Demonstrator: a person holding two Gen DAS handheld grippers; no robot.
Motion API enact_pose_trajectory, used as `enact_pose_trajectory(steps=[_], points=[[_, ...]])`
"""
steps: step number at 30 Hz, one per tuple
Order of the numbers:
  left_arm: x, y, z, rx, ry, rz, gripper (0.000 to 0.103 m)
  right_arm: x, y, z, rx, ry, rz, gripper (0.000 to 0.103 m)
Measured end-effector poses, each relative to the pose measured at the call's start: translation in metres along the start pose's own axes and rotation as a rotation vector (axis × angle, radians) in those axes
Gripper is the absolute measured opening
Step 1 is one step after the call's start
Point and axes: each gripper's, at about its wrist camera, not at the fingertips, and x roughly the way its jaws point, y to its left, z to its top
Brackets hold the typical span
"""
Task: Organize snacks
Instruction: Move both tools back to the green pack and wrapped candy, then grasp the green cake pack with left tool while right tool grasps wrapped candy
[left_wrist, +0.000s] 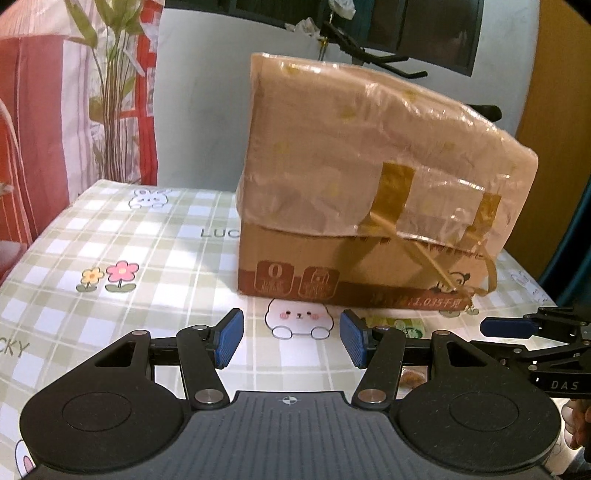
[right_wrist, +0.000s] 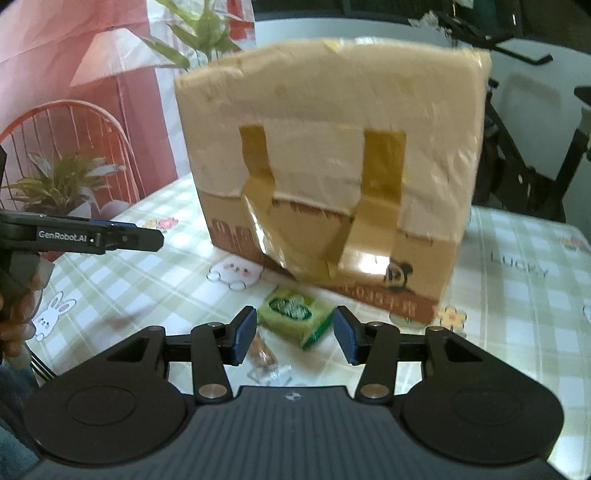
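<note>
A brown cardboard box wrapped in clear plastic and tape stands on the checked tablecloth; it also shows in the right wrist view. A green snack packet lies in front of the box, just beyond my right gripper, which is open and empty. A brown snack in clear wrap lies beside the right gripper's left finger. My left gripper is open and empty, a little short of the box. The green packet peeks out by its right finger.
The right gripper reaches in at the right of the left wrist view; the left gripper shows at the left of the right wrist view. A red wire chair and potted plants stand left of the table. An exercise bike stands behind.
</note>
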Motion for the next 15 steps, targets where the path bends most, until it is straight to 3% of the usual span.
enact_pose_trajectory(steps=[9,15], points=[[0.007,0.005,-0.009,-0.018,0.028,0.006,0.06,0.02,0.0,-0.008,0.009,0.071,0.036,0.05],[0.009,0.006,-0.01,-0.031,0.037,0.012,0.06,0.041,0.02,-0.011,-0.109,0.121,0.093,0.048]])
